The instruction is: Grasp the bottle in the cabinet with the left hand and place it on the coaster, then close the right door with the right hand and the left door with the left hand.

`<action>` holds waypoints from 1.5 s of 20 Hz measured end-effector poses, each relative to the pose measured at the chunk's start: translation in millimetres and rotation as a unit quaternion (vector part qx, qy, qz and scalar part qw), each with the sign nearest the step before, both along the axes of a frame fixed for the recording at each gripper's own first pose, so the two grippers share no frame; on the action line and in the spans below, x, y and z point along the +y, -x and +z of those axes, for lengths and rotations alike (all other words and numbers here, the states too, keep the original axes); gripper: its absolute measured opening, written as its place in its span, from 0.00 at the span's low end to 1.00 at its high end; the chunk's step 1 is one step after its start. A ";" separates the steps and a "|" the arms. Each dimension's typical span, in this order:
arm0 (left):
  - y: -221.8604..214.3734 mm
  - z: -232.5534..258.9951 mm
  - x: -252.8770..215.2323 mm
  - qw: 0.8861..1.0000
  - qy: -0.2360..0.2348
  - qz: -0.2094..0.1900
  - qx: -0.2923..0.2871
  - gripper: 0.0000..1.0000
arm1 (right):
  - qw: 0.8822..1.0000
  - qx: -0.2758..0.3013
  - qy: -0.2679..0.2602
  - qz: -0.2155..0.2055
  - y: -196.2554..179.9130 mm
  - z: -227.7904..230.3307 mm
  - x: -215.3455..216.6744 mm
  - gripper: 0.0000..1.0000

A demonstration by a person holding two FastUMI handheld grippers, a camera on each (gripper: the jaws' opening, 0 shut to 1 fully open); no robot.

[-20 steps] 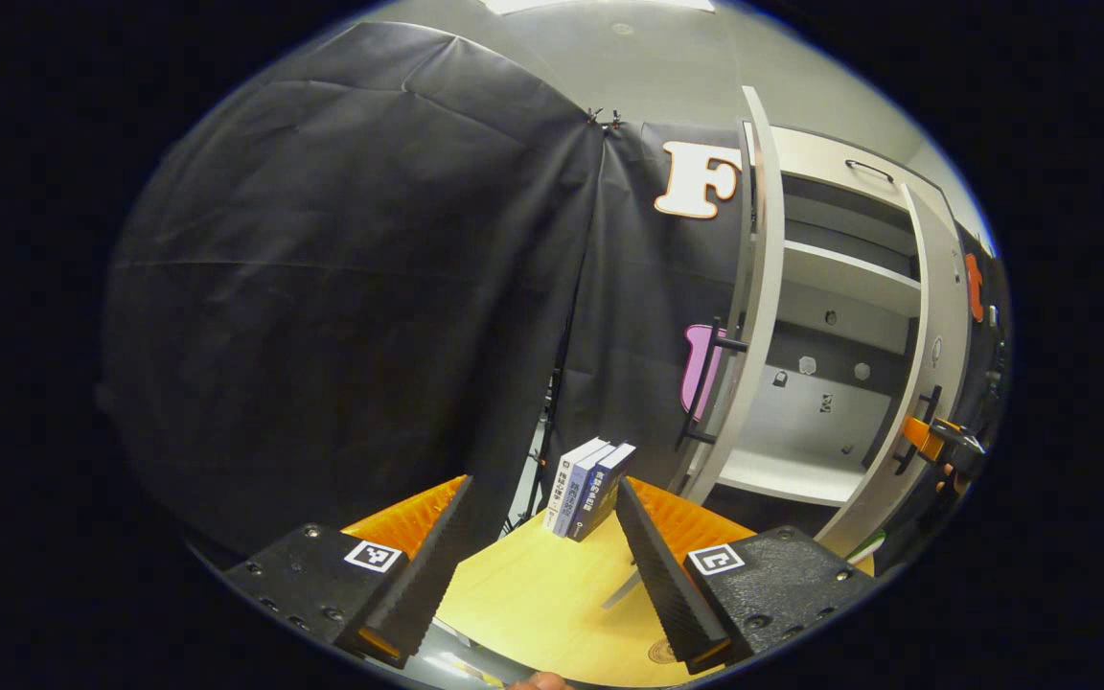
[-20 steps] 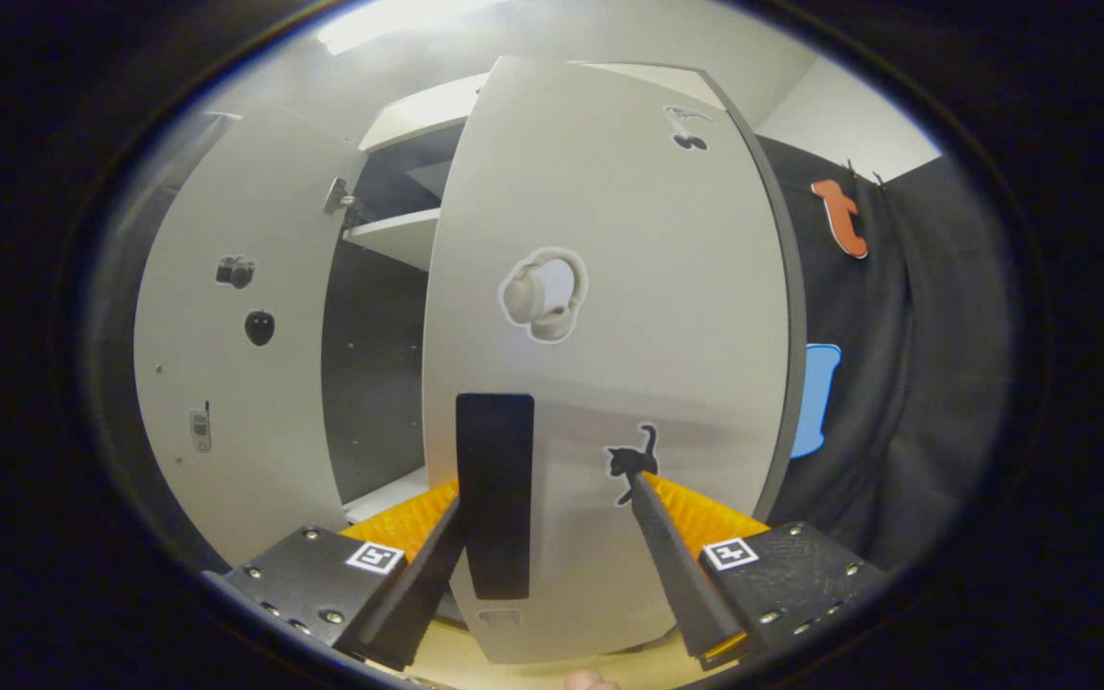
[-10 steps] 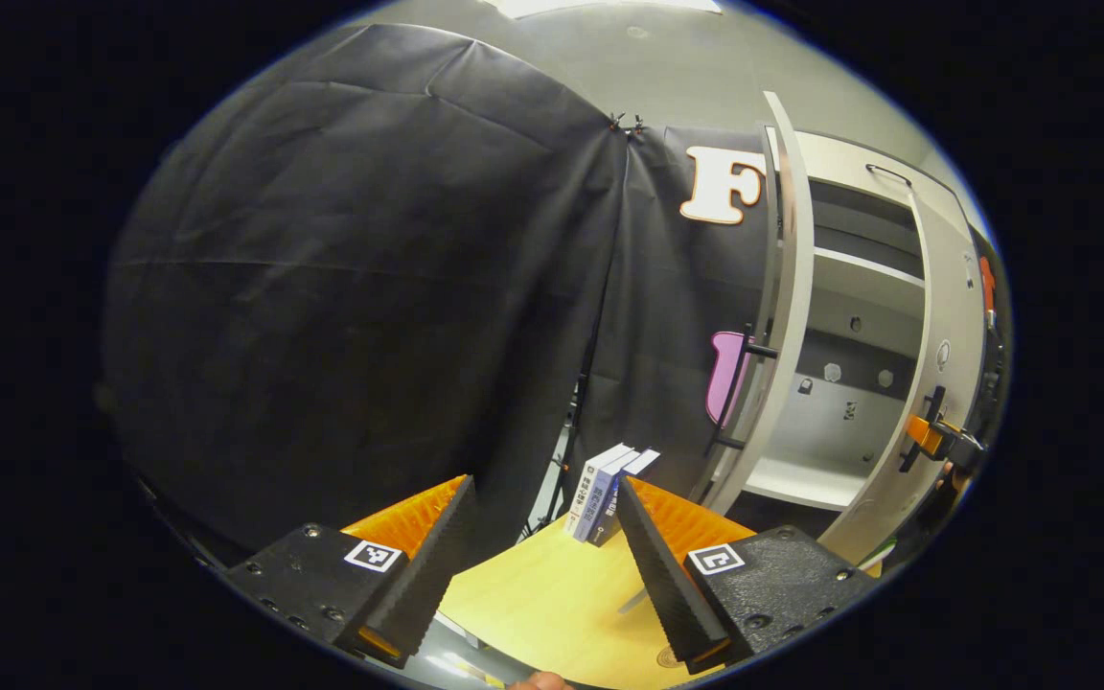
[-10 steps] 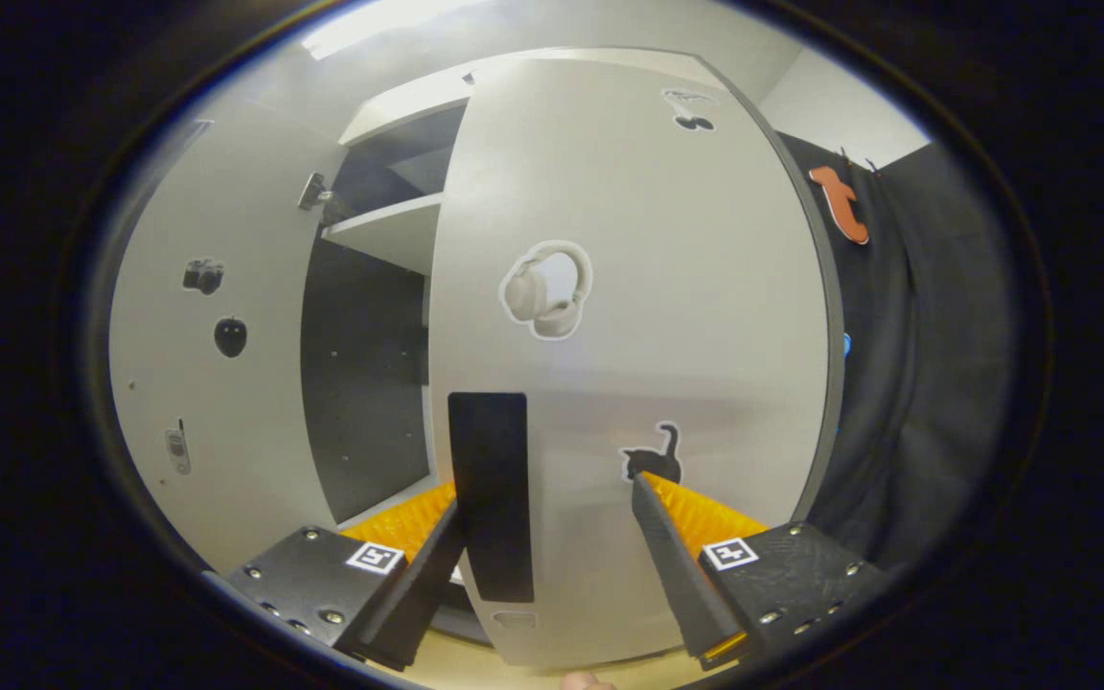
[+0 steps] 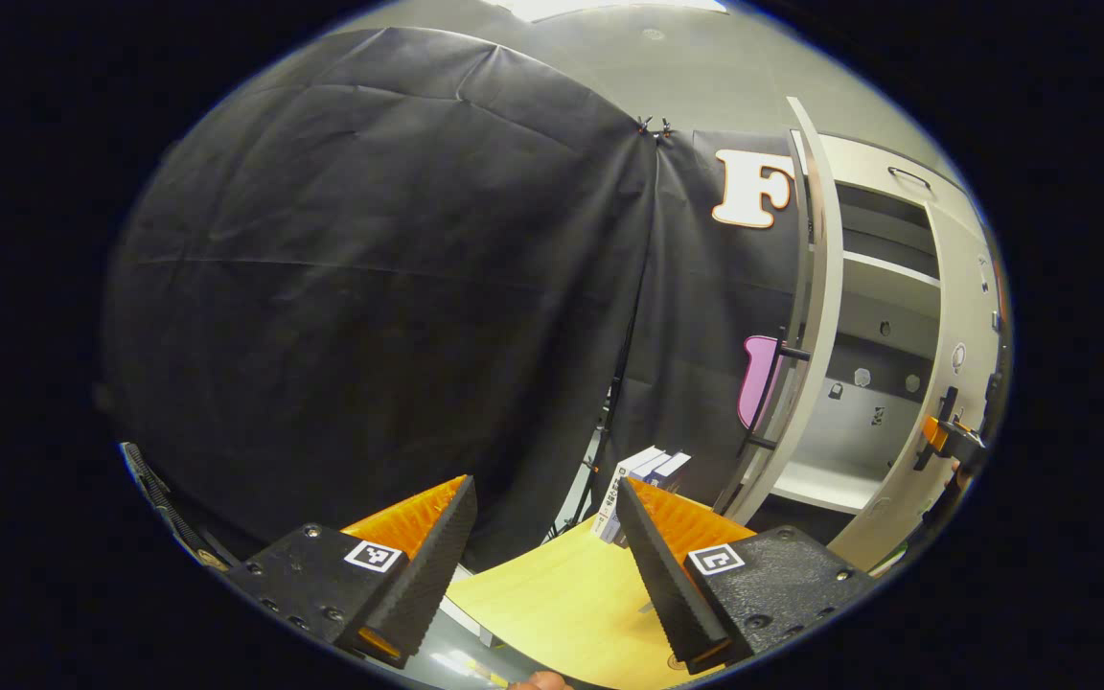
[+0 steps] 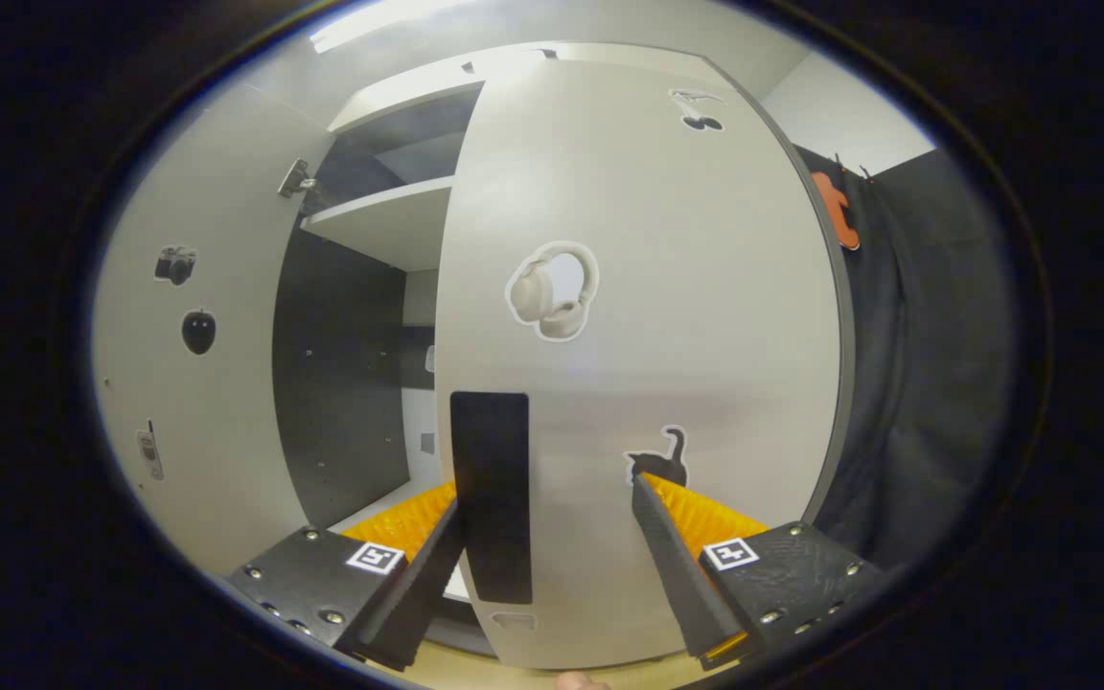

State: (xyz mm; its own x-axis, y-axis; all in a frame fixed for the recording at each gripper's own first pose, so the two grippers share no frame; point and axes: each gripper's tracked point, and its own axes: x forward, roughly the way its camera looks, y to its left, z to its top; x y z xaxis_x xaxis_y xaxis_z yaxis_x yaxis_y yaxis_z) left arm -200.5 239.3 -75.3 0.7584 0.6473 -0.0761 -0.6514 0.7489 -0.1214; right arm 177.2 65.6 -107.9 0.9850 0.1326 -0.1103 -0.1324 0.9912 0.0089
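The fingers of the right gripper (image 6: pixel 547 513) stand wide apart and hold nothing; the black handle (image 6: pixel 492 494) of the right door (image 6: pixel 667 316) rises between them, just beside the left finger (whether it touches, I cannot tell). The fingers of the left gripper (image 5: pixel 542 517) are also spread wide and empty, over the near edge of the yellow worktop (image 5: pixel 552 604).

The cabinet (image 5: pixel 883 316) is pale grey with a dark inside, and its shelves show through the gap between the doors. In the right gripper view the right door is a large grey panel turned partly toward closing, with a headphone sticker (image 6: pixel 552 290) in its middle and a cat sticker (image 6: pixel 659 458) lower down. The left door (image 5: pixel 806 307) stands open, seen nearly edge-on in the left gripper view, with a thin dark handle (image 5: pixel 770 393) on it. A few books (image 5: pixel 643 479) stand upright at the far edge of the worktop, near this door.

The right gripper points straight at the door's face; the left one points toward the booth wall, with the cabinet on its right side.
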 end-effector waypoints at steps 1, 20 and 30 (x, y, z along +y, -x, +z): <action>2.3 0.5 1.4 1.000 -0.001 0.004 0.000 0.87 | 1.000 0.001 0.001 -0.005 -1.5 0.0 0.3 0.98; 31.1 -3.3 19.1 0.999 -0.007 0.046 -0.006 0.93 | 0.999 -0.007 0.022 -0.047 -9.1 -3.3 1.4 0.98; -103.7 24.7 -43.2 0.984 -0.027 -0.171 -0.039 0.88 | 0.994 -0.086 0.073 -0.011 58.0 40.6 -5.8 0.97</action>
